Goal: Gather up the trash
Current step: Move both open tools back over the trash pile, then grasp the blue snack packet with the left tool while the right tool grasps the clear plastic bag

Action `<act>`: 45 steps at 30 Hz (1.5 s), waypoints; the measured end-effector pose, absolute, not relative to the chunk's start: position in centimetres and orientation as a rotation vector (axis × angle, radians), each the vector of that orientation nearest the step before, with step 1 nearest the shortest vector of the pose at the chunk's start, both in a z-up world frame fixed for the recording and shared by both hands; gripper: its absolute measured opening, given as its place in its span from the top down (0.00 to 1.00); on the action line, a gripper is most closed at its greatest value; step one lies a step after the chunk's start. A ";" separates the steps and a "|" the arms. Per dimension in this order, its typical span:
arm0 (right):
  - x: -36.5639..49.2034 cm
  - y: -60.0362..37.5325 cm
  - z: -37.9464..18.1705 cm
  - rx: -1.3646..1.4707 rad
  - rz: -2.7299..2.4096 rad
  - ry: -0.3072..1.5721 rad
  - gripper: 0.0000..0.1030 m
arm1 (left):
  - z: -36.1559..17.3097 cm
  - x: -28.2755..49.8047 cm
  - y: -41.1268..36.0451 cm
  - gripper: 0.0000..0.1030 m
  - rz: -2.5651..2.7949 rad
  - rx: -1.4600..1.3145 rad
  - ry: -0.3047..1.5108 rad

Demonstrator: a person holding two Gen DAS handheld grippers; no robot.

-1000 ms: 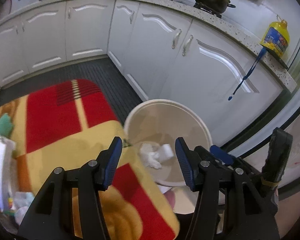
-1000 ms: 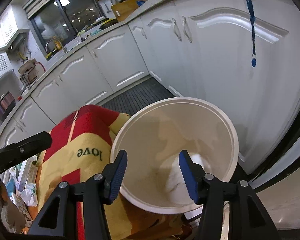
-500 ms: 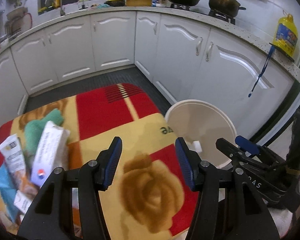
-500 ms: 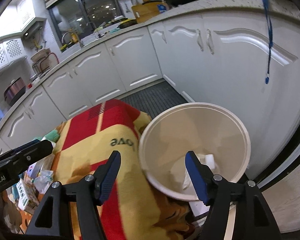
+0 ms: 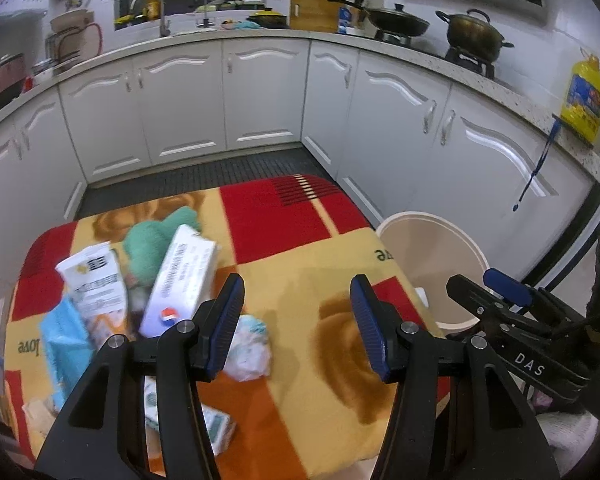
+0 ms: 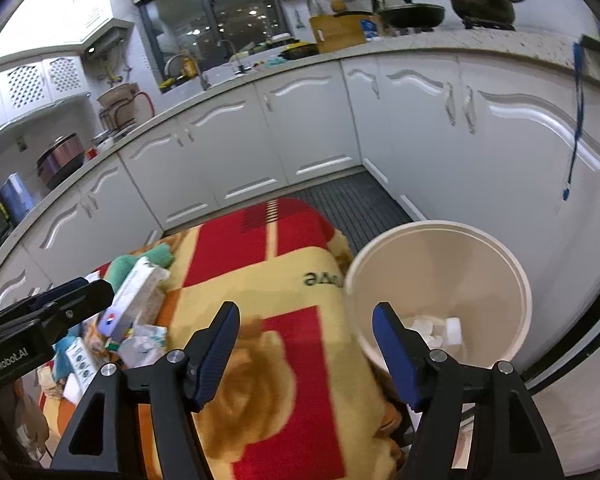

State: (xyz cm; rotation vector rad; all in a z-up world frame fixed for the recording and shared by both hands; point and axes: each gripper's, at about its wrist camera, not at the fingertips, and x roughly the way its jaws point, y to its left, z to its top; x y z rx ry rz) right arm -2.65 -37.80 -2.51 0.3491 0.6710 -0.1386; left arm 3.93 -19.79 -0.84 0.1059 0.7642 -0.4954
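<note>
A cream bin (image 6: 440, 264) stands on the floor at the table's right edge, with white crumpled trash (image 6: 436, 328) at its bottom. The same bin (image 5: 428, 248) appears right of my left gripper (image 5: 296, 284), which hangs open and empty over the red and yellow blanket (image 5: 300, 240). Left of it lies a pile: a white box (image 5: 180, 276), a crumpled tissue (image 5: 250, 344), a green cloth (image 5: 152, 240) and printed packets (image 5: 96, 280). My right gripper (image 6: 306, 310) hovers over the blanket beside the bin's rim, its jaws opening with nothing between them.
White cabinets (image 5: 260, 100) curve around the far side and the right, close behind the bin. A dark ribbed mat (image 5: 204, 176) covers the floor between. On the counter stand pots (image 5: 472, 36) and a yellow oil bottle (image 5: 584, 100). A blue cord (image 6: 576, 120) hangs over a cabinet door.
Both grippers have drawn back from over the bin and swung left over the blanket. The trash pile has come into the left wrist view. The right jaws stand wider than before.
</note>
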 end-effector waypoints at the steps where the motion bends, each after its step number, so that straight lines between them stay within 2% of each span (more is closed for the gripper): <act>1: -2.6 -37.2 -2.3 0.342 -0.127 0.670 0.35 | -0.8 3.9 -19.2 0.48 -0.489 0.100 0.764; 19: -1.1 -29.4 -1.7 0.256 0.008 0.692 0.31 | -0.7 3.8 -9.5 0.48 -0.358 0.015 0.751; 31: 0.4 -25.5 -2.8 0.212 0.101 0.748 0.29 | -2.0 4.9 -0.8 0.48 -0.342 -0.114 0.827; 33: 0.8 -25.1 -3.1 0.206 0.110 0.762 0.29 | -2.6 5.2 0.9 0.45 -0.337 -0.132 0.847; 35: 1.3 -24.7 -3.7 0.205 0.116 0.778 0.29 | -3.3 5.3 2.2 0.37 -0.344 -0.152 0.864; 45: 4.0 -23.8 -6.0 0.237 0.150 0.845 0.29 | -5.6 6.9 3.6 0.35 -0.371 -0.152 0.914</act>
